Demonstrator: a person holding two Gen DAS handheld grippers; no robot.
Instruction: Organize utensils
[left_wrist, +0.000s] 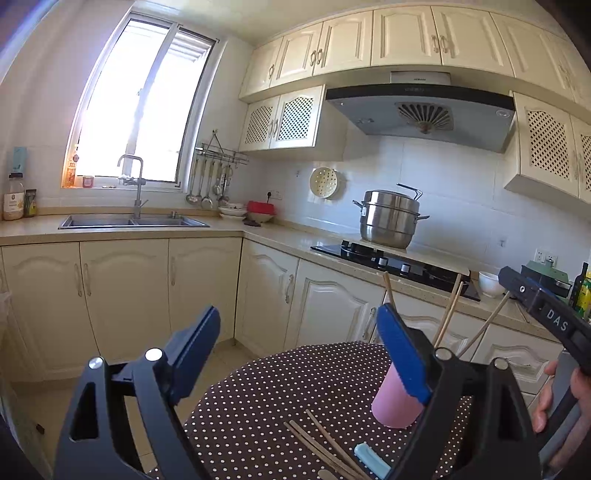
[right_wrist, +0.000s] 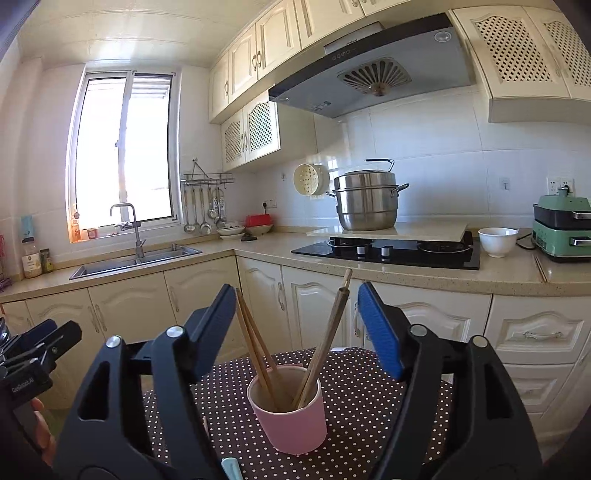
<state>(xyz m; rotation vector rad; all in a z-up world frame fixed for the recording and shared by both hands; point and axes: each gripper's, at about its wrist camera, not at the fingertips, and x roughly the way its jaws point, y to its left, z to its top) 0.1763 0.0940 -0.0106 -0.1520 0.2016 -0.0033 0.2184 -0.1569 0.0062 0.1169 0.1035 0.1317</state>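
Observation:
A pink cup (right_wrist: 291, 417) stands on the round table with a brown dotted cloth (right_wrist: 369, 398). Several wooden chopsticks (right_wrist: 325, 339) lean upright in it. My right gripper (right_wrist: 297, 291) is open just behind the cup; the chopstick tops rise between its blue pads, untouched. My left gripper (left_wrist: 298, 311) is open and empty, to the left of the cup (left_wrist: 391, 410), which its right finger partly hides. More loose chopsticks (left_wrist: 325, 446) and a light blue utensil (left_wrist: 371, 459) lie on the cloth (left_wrist: 277, 398) under it. The right gripper (left_wrist: 517, 284) shows at the right edge, held by a hand.
Beyond the table runs an L-shaped counter with a black hob (right_wrist: 388, 251), a steel steamer pot (right_wrist: 365, 203), a white bowl (right_wrist: 496, 242), a green appliance (right_wrist: 563, 230) and a sink (right_wrist: 136, 260). Cream cupboard doors stand close behind the table. Ladles hang on a wall rack (right_wrist: 207, 210).

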